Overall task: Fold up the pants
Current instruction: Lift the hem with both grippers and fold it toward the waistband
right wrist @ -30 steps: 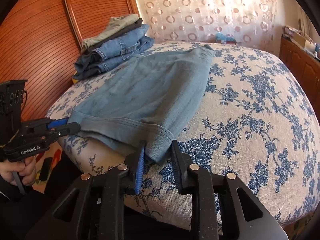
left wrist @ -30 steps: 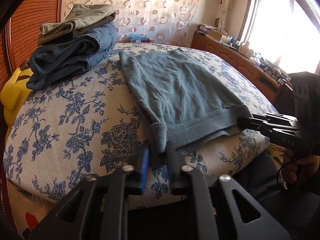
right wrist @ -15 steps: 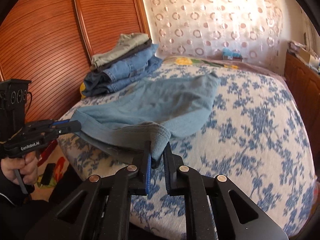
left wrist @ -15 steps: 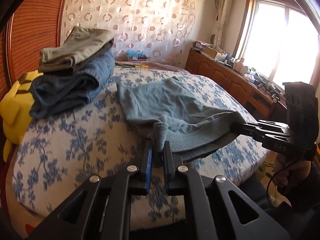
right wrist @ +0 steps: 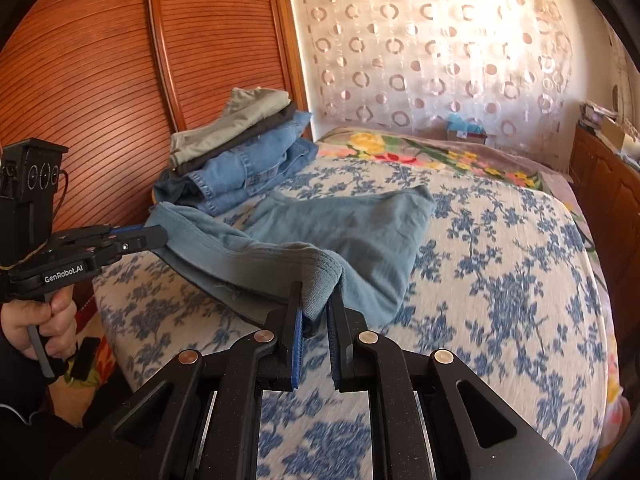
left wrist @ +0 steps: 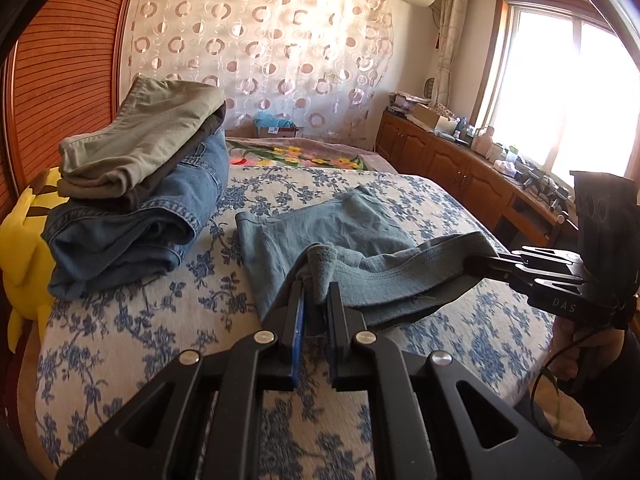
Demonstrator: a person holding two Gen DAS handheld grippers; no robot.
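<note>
Teal pants [left wrist: 344, 228] lie on the bed [left wrist: 132, 320], near hem lifted. Left gripper [left wrist: 315, 300] and right gripper [right wrist: 316, 304] each clamp a hem corner.

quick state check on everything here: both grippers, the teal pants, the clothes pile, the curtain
left gripper: shut on one corner of the near hem
right gripper: shut on the other hem corner
teal pants: near edge lifted off the bed, far end lying flat
clothes pile: folded, stacked on the bed
curtain: drawn closed
</note>
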